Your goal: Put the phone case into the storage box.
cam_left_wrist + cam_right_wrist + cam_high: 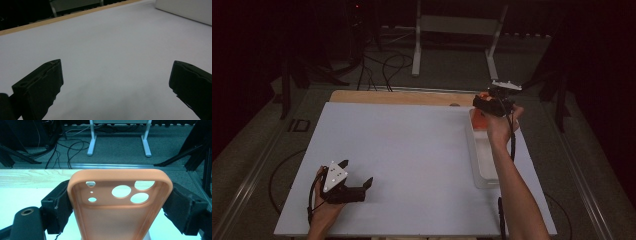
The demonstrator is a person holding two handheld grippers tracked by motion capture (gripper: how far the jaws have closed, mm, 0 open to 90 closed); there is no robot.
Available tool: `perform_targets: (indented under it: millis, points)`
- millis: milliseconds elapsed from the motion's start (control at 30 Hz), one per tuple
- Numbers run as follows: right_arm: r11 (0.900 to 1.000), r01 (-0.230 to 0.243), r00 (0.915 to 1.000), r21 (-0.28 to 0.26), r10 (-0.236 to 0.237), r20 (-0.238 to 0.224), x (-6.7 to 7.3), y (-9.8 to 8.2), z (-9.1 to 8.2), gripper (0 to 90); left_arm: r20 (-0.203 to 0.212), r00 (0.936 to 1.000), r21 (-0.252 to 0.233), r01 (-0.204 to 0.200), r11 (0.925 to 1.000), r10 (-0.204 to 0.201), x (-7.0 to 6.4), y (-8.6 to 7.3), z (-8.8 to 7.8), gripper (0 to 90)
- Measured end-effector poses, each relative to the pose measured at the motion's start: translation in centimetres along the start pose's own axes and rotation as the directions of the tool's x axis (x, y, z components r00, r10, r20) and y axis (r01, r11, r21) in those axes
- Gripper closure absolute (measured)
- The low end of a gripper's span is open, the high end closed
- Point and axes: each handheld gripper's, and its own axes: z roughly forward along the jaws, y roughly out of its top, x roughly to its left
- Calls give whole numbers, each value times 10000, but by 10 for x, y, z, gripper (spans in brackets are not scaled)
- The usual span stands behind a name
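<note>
With the right gripper (492, 104) clamped across the sides of the orange phone case (117, 205) above the white tray's (482, 165) far end, it should lift level, while the left gripper (354, 180), jaws apart, rests on the surface (412, 150).
</note>
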Motion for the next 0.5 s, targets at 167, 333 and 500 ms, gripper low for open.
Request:
perform_targets:
  millis: [167, 333, 500]
  points:
    - [10000, -19, 10000, 53, 19, 12, -1, -3, 2, 162, 2, 10000, 32, -29, 10000, 29, 0, 0, 0, 0]
    - [9999, 89, 9999, 113, -89, 56, -1, -5, 4, 162, 3, 10000, 13, -7, 10000, 7, 0, 0, 0, 0]
    - [9999, 56, 10000, 92, -56, 22, 0, -5, 4, 162, 0, 10000, 14, -16, 10000, 16, 0, 0, 0, 0]
